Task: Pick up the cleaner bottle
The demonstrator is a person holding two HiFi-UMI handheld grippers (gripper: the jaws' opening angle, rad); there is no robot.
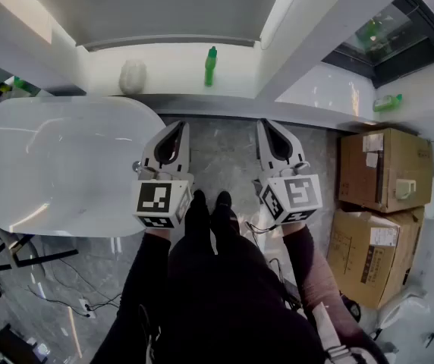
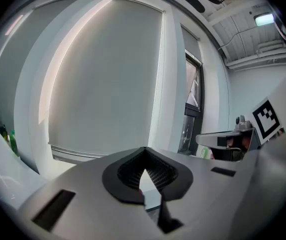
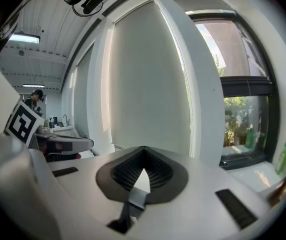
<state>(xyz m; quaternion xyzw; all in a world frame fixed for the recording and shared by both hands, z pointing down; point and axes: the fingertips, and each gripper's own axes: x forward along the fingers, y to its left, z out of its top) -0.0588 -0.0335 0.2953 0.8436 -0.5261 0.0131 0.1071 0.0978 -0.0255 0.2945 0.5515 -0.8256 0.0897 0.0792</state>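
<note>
The cleaner bottle (image 1: 211,65), green with a green cap, stands upright on the white window ledge (image 1: 179,70) straight ahead. My left gripper (image 1: 177,127) and right gripper (image 1: 267,125) are held side by side over the grey floor, short of the ledge and below the bottle in the head view. Both are shut with nothing between the jaws. In the left gripper view the left gripper (image 2: 144,151) faces a white window blind. In the right gripper view the right gripper (image 3: 143,151) faces the blind and a window corner. Neither gripper view shows the bottle on the ledge.
A white bathtub (image 1: 58,161) fills the left. A pale rounded object (image 1: 132,76) sits on the ledge left of the bottle. A second green bottle (image 1: 388,102) lies on the right sill. Cardboard boxes (image 1: 384,169) stack at the right. Cables (image 1: 73,294) trail on the floor.
</note>
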